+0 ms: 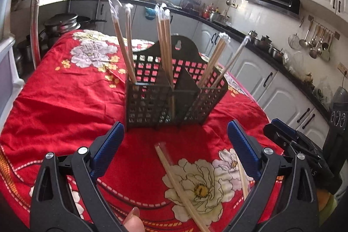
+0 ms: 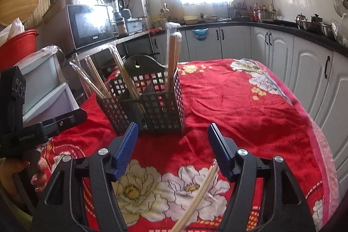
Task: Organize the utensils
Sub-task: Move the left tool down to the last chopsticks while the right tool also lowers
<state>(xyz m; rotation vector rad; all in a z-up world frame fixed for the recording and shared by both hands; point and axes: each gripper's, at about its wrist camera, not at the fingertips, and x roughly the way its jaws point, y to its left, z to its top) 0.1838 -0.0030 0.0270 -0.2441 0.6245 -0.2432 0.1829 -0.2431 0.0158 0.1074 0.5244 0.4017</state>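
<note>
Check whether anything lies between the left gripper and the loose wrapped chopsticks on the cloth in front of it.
Nothing visible does. The left gripper is open over bare red cloth, with the wrapped chopsticks lying between its fingers; the black holder stands farther back.

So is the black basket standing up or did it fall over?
Standing up. The black basket sits on its base on the red cloth, with wrapped chopsticks poking upward from it.

Bare red cloth (image 2: 239, 105) right of the black caddy (image 2: 158, 108); chopsticks (image 2: 171, 53) jut above.
</note>
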